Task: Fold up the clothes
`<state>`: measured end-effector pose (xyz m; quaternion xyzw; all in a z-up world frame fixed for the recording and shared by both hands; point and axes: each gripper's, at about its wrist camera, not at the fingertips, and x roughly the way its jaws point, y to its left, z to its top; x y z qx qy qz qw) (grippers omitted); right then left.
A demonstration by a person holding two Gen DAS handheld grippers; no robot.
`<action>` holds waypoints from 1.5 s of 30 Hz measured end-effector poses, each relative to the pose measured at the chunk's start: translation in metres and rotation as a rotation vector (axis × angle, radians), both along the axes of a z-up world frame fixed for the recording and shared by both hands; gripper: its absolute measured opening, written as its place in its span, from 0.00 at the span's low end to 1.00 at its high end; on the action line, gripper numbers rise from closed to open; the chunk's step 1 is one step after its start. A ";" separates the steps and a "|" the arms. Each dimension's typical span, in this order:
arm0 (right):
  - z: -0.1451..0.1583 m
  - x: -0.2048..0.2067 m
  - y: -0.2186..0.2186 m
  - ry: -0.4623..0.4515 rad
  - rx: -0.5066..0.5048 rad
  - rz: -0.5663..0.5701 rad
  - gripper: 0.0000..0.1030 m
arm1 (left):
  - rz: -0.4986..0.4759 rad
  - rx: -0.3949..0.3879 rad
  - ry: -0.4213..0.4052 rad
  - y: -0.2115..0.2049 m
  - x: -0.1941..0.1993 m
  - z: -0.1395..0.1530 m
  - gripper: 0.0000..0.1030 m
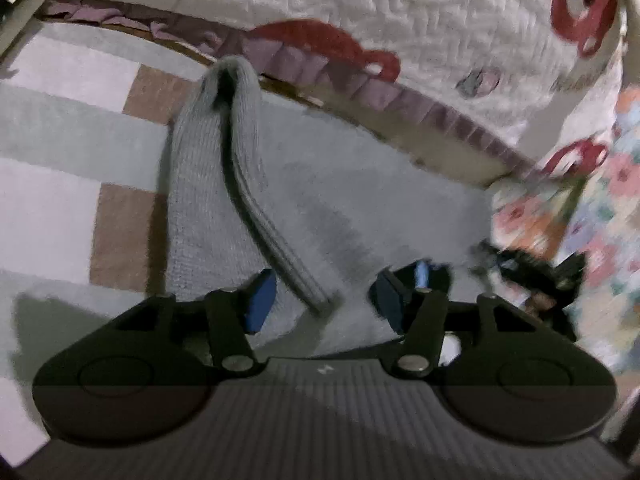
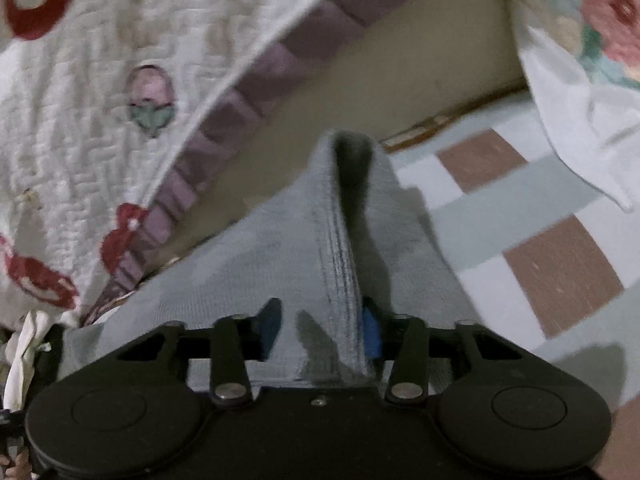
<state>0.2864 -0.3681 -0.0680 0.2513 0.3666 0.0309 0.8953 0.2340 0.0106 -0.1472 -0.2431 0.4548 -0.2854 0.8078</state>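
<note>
A grey knit garment hangs over a checked rug, with a ribbed hem band running down between my left gripper's fingers. My left gripper is open around the hem, its blue pads apart. The right gripper shows at the right of the left wrist view, blurred. In the right wrist view the same garment drapes forward, and its ribbed edge passes between the jaws beside the right blue pad. My right gripper is open with cloth between the fingers.
A white quilt with red animal motifs and a purple border hangs off a bed behind. A floral blanket lies to the right. The checked rug in grey, white and brown covers the floor. White cloth hangs at the upper right.
</note>
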 end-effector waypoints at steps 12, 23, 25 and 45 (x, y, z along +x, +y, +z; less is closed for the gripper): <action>0.001 0.000 0.006 -0.030 -0.021 -0.045 0.49 | 0.131 0.101 -0.117 -0.014 -0.007 0.009 0.42; 0.026 0.007 0.020 -0.086 -0.088 0.072 0.11 | 0.111 -0.009 -0.040 -0.036 0.004 -0.022 0.07; 0.031 0.008 0.022 -0.096 -0.100 0.093 0.11 | 0.082 0.030 -0.079 -0.040 0.004 -0.012 0.07; 0.040 -0.030 -0.012 0.004 -0.118 0.081 0.09 | 0.055 0.240 -0.113 -0.005 -0.030 0.009 0.08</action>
